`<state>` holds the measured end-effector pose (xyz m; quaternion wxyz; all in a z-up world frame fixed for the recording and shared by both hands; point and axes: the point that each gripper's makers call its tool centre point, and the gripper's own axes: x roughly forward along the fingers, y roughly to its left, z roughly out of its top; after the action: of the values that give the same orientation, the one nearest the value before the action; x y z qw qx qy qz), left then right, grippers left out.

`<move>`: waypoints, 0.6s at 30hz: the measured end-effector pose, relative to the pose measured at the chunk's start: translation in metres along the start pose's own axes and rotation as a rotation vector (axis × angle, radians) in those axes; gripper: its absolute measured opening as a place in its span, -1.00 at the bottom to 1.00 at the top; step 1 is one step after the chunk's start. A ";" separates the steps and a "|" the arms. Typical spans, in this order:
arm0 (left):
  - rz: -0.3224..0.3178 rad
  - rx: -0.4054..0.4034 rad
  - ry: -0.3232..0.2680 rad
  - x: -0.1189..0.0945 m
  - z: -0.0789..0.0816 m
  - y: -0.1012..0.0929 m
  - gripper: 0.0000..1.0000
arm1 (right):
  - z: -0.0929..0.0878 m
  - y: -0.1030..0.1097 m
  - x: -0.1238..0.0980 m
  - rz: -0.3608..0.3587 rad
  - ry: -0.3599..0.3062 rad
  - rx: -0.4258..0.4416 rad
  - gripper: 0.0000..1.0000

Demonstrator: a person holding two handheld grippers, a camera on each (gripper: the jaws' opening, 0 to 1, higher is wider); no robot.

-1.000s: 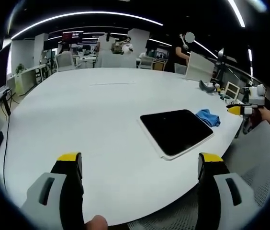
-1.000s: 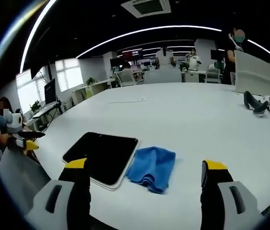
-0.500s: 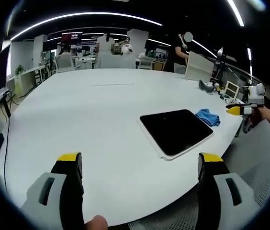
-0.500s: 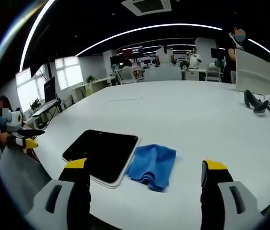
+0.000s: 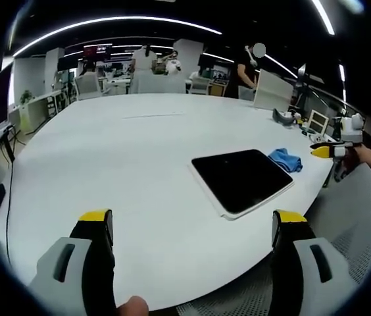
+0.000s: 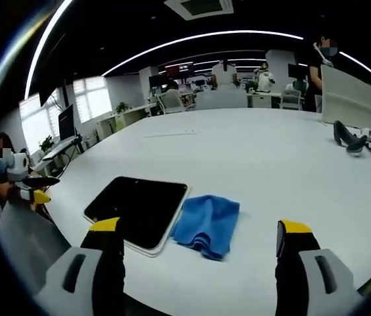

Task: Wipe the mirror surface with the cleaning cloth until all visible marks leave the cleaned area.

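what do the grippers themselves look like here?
Both match: the left gripper and the right gripper each have two black jaws with yellow tips, on light grey housings with a dark slot. In the right gripper view the left gripper's yellow tip is visible at the far left.

White table [image 6: 291,164], black shoe [image 6: 347,139], office bkgd.

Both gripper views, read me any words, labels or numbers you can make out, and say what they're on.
No text can be read.
Distant wall screen: red and lit, its content too small and blurred.
Mirror, cloth and table: no visible lettering.
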<state>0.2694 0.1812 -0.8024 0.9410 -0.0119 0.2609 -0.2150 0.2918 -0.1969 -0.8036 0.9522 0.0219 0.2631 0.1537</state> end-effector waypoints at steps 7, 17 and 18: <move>0.008 -0.008 -0.005 -0.001 0.001 0.001 0.98 | -0.004 -0.002 0.000 -0.003 0.019 -0.002 0.90; 0.018 -0.017 -0.014 -0.002 0.002 0.003 0.98 | -0.002 -0.002 0.001 0.001 -0.002 -0.026 0.82; 0.021 -0.023 -0.014 -0.002 0.002 0.004 0.98 | 0.005 -0.003 0.001 0.001 -0.046 -0.052 0.75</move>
<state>0.2700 0.1853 -0.8006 0.9449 -0.0215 0.2568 -0.2021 0.2957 -0.1992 -0.8005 0.9581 0.0008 0.2372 0.1604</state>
